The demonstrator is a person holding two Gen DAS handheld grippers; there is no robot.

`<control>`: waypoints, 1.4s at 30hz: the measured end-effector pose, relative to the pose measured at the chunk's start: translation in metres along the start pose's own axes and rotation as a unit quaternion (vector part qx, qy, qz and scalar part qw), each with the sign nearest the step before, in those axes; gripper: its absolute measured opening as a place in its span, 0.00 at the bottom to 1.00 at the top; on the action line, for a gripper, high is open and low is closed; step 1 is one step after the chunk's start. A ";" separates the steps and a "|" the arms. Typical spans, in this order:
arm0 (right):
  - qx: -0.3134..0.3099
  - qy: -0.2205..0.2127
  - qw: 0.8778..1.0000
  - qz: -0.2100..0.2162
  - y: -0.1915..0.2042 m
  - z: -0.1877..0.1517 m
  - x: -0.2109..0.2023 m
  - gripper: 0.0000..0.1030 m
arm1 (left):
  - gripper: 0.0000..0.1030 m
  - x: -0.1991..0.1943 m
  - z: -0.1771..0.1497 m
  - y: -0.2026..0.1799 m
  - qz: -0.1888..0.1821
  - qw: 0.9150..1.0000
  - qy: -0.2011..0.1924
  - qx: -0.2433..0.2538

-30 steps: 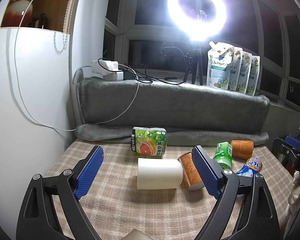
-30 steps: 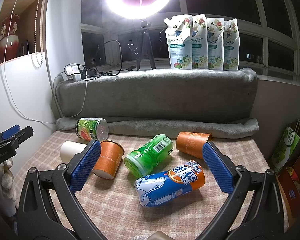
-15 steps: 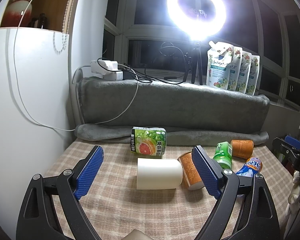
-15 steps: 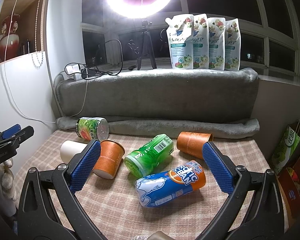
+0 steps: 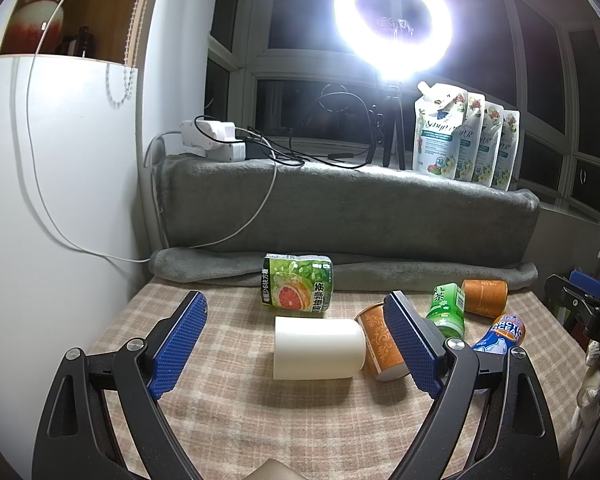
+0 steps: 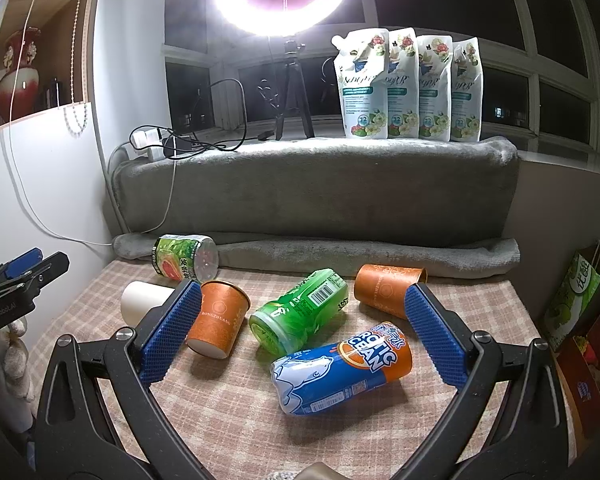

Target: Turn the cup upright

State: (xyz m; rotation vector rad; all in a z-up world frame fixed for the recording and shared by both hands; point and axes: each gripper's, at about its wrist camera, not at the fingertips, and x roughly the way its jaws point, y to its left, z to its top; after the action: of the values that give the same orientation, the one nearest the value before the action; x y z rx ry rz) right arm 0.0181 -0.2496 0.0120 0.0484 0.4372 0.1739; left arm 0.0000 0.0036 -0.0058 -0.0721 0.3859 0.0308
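White plastic cup [image 5: 318,348] lies on its side on the checked tablecloth [image 5: 260,420], touching a tipped orange paper cup [image 5: 380,340], between the wide-open fingers of the left gripper [image 5: 296,344]. Right gripper [image 6: 300,336] also gapes, empty, over a blue Arctic Ocean can [image 6: 340,368] and green tea can [image 6: 300,308]. Nothing has shifted versus the earlier frames: both grippers idle, no grasp begun, flip not started.

Beige-and-white plaid desk [image 5: 228,412], plain cream cup [image 5: 318,348], orange cups with pale ornament [image 6: 218,318], green bottle [image 6: 300,312], blue-and-orange polar-bear bottle [image 6: 340,368], grey blanket [image 6: 316,188], blue dimpled pads [image 5: 178,344], red-and-white vase upper left [image 6: 16,76]
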 end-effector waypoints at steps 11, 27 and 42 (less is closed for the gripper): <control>-0.001 0.000 1.000 0.000 0.000 0.000 0.000 1.00 | 0.87 0.000 0.000 0.000 0.000 1.000 0.001 0.000; -0.061 0.024 0.997 0.041 0.020 0.017 0.023 1.00 | 0.87 0.010 -0.003 0.003 -0.003 1.000 0.013 -0.002; -0.263 0.123 0.945 0.150 0.107 0.062 0.126 1.00 | 0.87 0.022 -0.018 0.039 0.014 0.998 0.053 -0.023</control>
State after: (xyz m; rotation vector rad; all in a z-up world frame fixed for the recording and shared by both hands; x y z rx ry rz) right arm 0.1395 -0.1223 0.0245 -0.4399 0.6190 0.5970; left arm 0.0125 0.0412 -0.0330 -0.1143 0.4928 0.0648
